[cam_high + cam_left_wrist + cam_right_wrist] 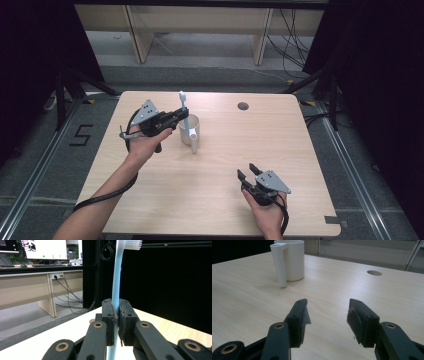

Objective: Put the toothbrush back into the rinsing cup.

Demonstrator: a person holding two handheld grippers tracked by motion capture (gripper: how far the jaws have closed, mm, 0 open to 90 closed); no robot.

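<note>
My light wooden table takes up most of the high view, with a round cable hole near its far edge. On its far left part stands the white mug, upright, its long straight handle turned toward me; from my right gripper view the same mug sits well ahead and to the left of the jaws. My left gripper is up beside the mug's rim, and I have it clamped on the light blue toothbrush, which stands upright with its white bristled head on top and its lower end going down into the mug. In my left gripper view the pads are pressed tight on both sides of the toothbrush handle, about midway along it. My right gripper rests low over the near right part of the table, well apart from the mug, with its jaws spread wide and nothing between them.
</note>
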